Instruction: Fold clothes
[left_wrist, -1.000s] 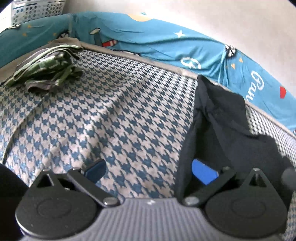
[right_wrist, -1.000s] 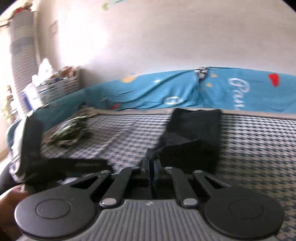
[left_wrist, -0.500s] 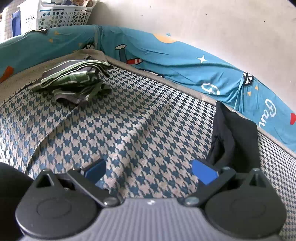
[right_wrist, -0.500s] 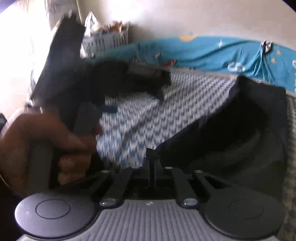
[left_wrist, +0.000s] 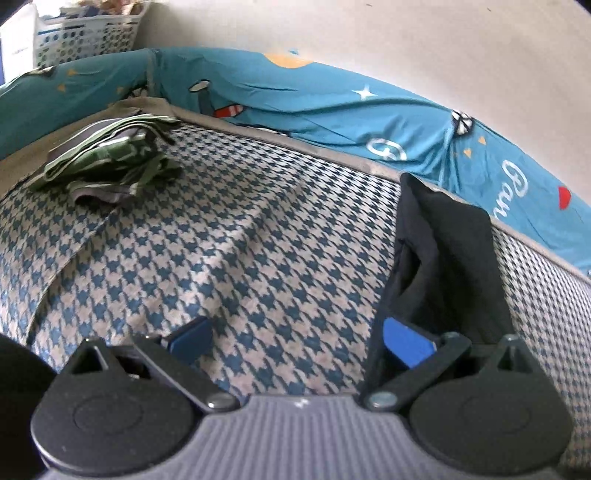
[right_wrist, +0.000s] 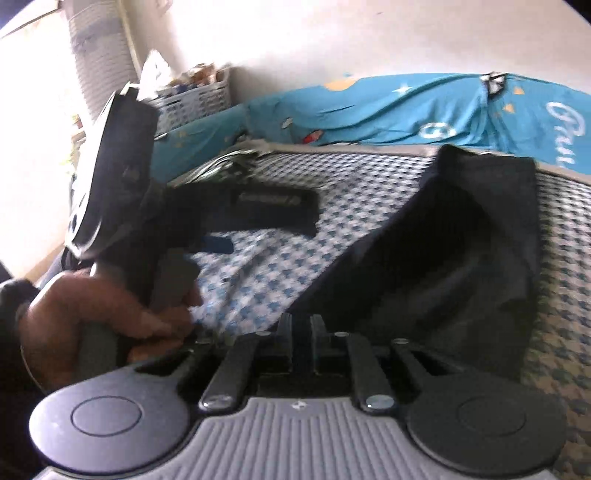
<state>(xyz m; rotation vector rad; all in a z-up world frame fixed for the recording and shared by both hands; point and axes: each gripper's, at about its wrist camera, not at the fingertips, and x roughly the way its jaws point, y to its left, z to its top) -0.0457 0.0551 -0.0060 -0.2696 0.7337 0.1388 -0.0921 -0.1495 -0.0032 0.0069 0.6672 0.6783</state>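
A black garment (left_wrist: 443, 258) lies on the houndstooth bed cover (left_wrist: 240, 251), at the right in the left wrist view; it also shows in the right wrist view (right_wrist: 461, 251). My left gripper (left_wrist: 295, 339) is open and empty, its right blue pad (left_wrist: 406, 345) at the garment's near left edge. My right gripper (right_wrist: 301, 332) is shut on the near corner of the black garment and lifts it slightly. The left gripper's body (right_wrist: 147, 206) and the hand holding it show at the left in the right wrist view.
A folded green striped garment (left_wrist: 110, 158) lies at the far left of the bed. A teal printed sheet (left_wrist: 332, 110) runs along the wall behind. A white laundry basket (left_wrist: 85, 37) stands at the far left corner.
My left gripper has swung back toward the black garment, its right pad now at the edge. My right gripper stays shut on the corner, with the garment drawn closer.
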